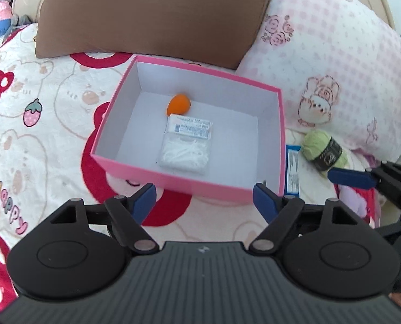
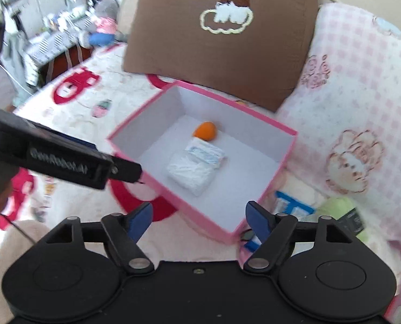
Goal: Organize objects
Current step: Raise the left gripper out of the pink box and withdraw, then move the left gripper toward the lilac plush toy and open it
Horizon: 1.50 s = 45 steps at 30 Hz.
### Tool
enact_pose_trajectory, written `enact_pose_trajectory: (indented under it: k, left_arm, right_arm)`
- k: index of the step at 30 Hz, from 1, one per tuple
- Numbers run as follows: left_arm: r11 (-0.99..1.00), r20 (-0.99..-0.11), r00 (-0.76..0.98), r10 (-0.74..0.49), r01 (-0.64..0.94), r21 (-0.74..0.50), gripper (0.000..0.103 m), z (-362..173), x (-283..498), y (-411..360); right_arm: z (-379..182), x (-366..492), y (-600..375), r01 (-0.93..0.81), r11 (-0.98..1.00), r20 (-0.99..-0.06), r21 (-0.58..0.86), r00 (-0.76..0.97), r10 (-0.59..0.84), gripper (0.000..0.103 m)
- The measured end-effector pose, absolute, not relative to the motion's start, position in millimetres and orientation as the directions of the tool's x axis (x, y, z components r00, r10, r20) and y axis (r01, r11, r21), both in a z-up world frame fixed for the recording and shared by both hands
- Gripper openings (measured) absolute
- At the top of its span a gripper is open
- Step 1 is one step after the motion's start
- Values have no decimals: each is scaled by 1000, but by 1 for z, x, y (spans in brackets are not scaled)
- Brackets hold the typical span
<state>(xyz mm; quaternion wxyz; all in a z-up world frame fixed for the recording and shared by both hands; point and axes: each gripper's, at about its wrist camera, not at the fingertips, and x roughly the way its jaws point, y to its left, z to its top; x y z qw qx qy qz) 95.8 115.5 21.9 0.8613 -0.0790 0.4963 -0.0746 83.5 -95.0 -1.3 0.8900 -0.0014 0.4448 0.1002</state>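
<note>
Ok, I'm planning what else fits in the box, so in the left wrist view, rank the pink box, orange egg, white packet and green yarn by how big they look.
1. Pink box, by far the largest.
2. White packet.
3. Green yarn, slightly smaller than the packet; it lies outside the box, so this is unsure.
4. Orange egg, the smallest.

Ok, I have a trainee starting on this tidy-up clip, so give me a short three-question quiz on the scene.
1. True or false: the pink box holds nothing.
2. Which lies outside the box? A orange egg B white packet C green yarn
3. Fill in: the left gripper and right gripper are both ____.

Key: 1 false; 2 C; 3 open
</note>
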Motion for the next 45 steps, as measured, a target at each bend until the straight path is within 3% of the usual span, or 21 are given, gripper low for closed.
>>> enact_pose_trajectory:
  k: [20, 45]
  left_arm:
    - [976, -853, 482, -200, 177, -129, 97, 59, 22, 90]
    - [930, -897, 398, -191, 367, -35, 99, 28, -3, -7]
  right_arm:
    - [23, 6, -136, -195, 977, -772, 83, 608, 187, 86]
    - [-10, -78, -221, -89, 993, -795, 83, 595, 120, 88]
